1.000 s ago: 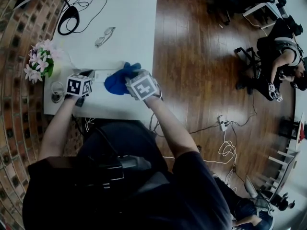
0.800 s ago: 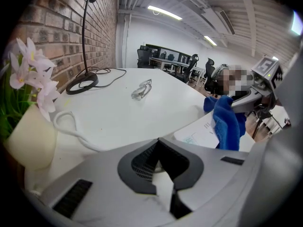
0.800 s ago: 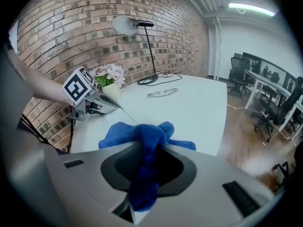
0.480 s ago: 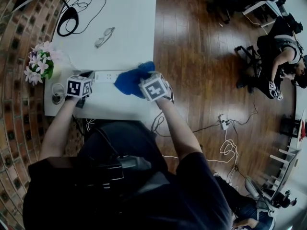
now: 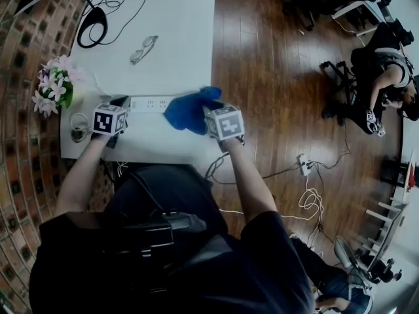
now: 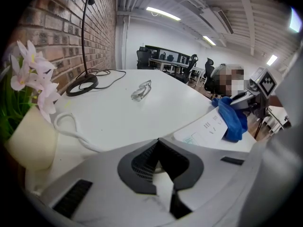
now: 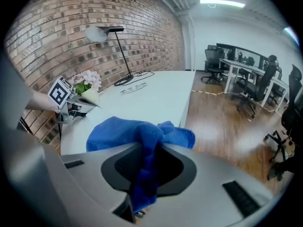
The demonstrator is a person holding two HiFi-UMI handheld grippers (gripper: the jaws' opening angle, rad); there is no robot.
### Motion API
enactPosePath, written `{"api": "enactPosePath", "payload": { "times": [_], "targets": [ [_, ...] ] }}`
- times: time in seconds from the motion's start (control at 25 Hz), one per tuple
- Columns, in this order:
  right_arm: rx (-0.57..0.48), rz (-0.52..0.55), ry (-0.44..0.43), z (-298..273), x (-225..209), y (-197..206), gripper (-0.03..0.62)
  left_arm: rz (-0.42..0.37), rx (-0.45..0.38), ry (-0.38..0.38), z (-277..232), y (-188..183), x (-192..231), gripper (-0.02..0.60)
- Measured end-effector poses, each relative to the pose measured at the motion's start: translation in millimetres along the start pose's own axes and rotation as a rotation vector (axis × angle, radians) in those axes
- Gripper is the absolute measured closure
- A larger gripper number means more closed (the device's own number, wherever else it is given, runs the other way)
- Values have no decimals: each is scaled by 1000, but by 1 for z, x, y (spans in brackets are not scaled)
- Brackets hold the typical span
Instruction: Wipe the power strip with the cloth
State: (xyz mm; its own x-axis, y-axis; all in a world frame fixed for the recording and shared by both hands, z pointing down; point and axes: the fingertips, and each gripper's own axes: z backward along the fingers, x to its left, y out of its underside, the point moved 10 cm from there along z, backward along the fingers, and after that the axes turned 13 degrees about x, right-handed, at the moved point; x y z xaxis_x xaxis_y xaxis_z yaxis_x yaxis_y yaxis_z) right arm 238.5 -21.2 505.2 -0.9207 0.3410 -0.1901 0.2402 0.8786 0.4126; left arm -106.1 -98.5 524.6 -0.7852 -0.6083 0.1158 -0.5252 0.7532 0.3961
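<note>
Sweeping the cloth [image 5: 188,112] pinched in the right gripper [image 7: 144,183] may skid the power strip [image 5: 149,104]; left gripper [image 6: 163,183] sits pressed together

One power strip [image 5: 149,103], one cloth [image 5: 186,110] — one lamp [image 5: 91,26], one flowerpot [image 6: 28,143], one pair of glasses [image 5: 142,50].

Soft, napped blue cloth [image 5: 190,110] sits in the matt grey plastic of my right hand-held gripper [image 7: 147,160]. Beside it are a smooth white plastic power strip [image 5: 149,103], a matt white surface [image 5: 170,38], a glossy wood floor [image 5: 275,77] and a rough brick wall [image 5: 19,57].
</note>
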Motion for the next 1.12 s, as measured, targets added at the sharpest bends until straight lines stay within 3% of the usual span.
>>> {"api": "enactPosePath", "payload": {
  "times": [0.32,0.48,0.6,0.64,0.8,0.92,1.0,1.12],
  "targets": [
    [-59,-101,-15,22,-5,0,530,-6,-4,7,0,-1,-1,574],
    [-107,-174,-42,34,-4,5,530,-54,-30,69,6,-3,4,561],
    [-123,-177,-49,40,1,8,530,-229,-105,55,24,-14,7,558],
    [-128,-181,-50,42,2,8,530,-288,-107,76,28,-20,6,531],
    [-154,-216,-68,47,7,4,530,-523,9,256,29,-37,-11,310],
    [-163,-205,-100,50,15,-3,530,-747,122,297,17,-45,-30,244],
    [-151,-169,-130,52,23,-7,530,-812,166,320,10,-49,-40,235],
    [-144,-134,-190,58,33,-11,530,-852,204,368,1,-54,-53,235]
  ]
}}
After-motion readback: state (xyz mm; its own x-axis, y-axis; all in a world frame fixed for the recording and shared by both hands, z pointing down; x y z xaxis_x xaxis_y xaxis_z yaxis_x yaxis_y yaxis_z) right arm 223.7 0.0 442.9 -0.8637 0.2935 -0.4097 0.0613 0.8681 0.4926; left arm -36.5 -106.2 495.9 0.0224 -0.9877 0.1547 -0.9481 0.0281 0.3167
